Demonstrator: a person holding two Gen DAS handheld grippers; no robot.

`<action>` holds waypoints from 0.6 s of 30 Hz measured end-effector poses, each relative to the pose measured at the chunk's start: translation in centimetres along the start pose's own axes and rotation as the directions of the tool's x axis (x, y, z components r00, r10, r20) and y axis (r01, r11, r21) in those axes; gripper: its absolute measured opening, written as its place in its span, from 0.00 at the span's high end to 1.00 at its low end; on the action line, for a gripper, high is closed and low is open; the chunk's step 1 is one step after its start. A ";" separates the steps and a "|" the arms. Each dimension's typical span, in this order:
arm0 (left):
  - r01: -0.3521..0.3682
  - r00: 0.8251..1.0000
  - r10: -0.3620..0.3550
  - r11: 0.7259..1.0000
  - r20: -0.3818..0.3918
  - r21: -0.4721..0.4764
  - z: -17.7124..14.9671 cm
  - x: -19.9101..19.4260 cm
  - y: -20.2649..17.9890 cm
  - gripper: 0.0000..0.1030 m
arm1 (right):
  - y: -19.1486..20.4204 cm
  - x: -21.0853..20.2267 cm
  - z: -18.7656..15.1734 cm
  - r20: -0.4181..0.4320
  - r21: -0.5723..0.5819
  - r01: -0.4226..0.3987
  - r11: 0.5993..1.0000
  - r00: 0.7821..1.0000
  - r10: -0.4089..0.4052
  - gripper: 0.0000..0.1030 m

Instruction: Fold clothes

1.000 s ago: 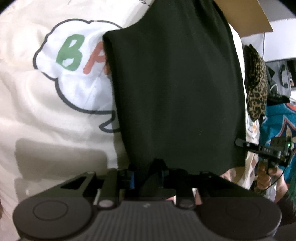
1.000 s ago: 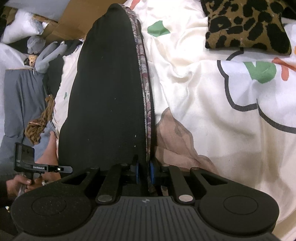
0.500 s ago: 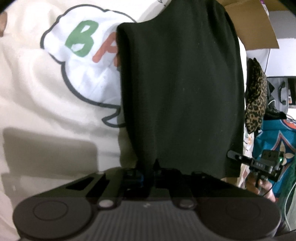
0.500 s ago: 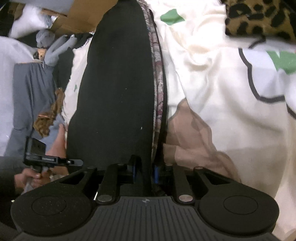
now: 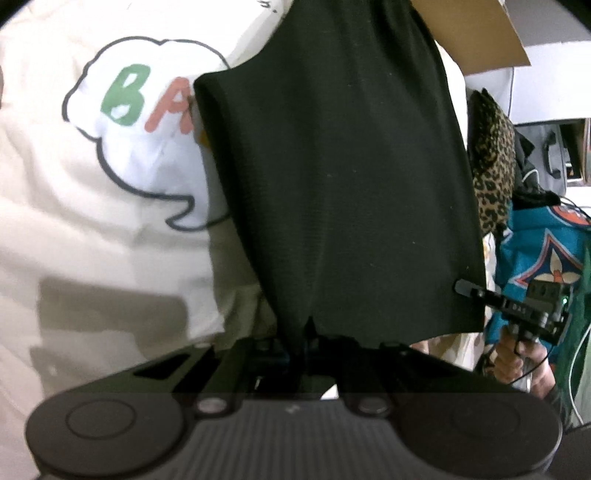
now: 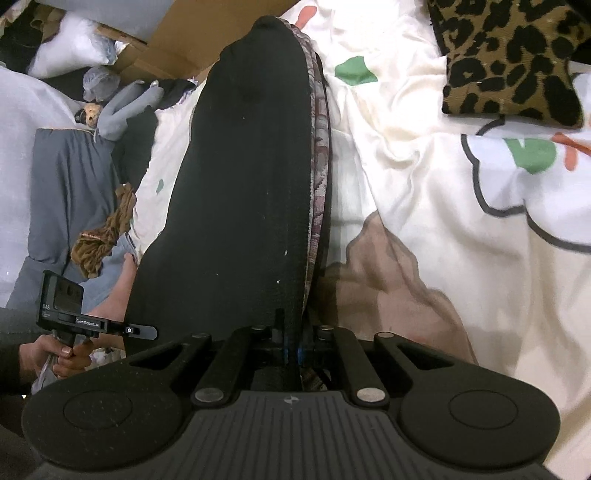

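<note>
Garment: black garment (image 5: 343, 177) stretched between both claws over the bed, patterned lining peeking out along one edge in the right wrist view
Left claw: left gripper (image 5: 308, 341) clenched tight on the near hem, fabric bunched right at the tips
Right claw: right gripper (image 6: 291, 345) pinched shut on the other corner, same cloth
Underneath: cream bedsheet (image 5: 92, 229) with a speech-bubble print
Nearby: leopard-print piece (image 6: 509, 59) lying well apart on the sheet; cardboard (image 5: 469, 33) past the far edge
</note>
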State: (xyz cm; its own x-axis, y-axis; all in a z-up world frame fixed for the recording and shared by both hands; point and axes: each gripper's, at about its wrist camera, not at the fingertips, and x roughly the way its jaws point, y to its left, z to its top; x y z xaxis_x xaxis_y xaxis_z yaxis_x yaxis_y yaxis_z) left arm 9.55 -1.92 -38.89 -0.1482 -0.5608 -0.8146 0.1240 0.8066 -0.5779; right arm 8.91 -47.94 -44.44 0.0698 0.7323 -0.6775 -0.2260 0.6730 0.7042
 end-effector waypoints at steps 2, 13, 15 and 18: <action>-0.004 1.000 0.004 1.000 -0.010 0.003 -1.0 0.1 -0.8 0.94 | 0.2 -0.5 -0.5 0.002 0.010 0.001 1.000 1.000 -0.001 0.99; -0.031 0.998 0.031 0.999 -0.055 0.015 -4.1 -2.7 -0.9 0.95 | 2.0 -2.7 -3.9 -0.020 0.061 0.019 0.998 1.000 -0.018 0.99; -0.038 0.997 0.039 0.999 -0.069 0.021 -4.4 -3.0 -1.3 0.95 | 2.3 -3.2 -4.4 -0.025 0.066 0.020 0.998 1.000 -0.019 0.99; -0.042 0.995 0.046 0.998 -0.084 0.044 -6.8 -6.0 0.2 0.95 | 2.9 -4.0 -5.2 -0.033 0.073 0.022 0.997 0.999 -0.019 0.99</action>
State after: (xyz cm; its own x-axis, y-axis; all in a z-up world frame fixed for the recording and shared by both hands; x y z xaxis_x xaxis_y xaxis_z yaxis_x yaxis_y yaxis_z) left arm 3.83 2.86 -33.77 -0.2246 -0.5058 -0.8329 0.1729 0.8205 -0.5449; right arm 2.93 -49.50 -40.82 0.0422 0.7153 -0.6976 -0.1529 0.6946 0.7029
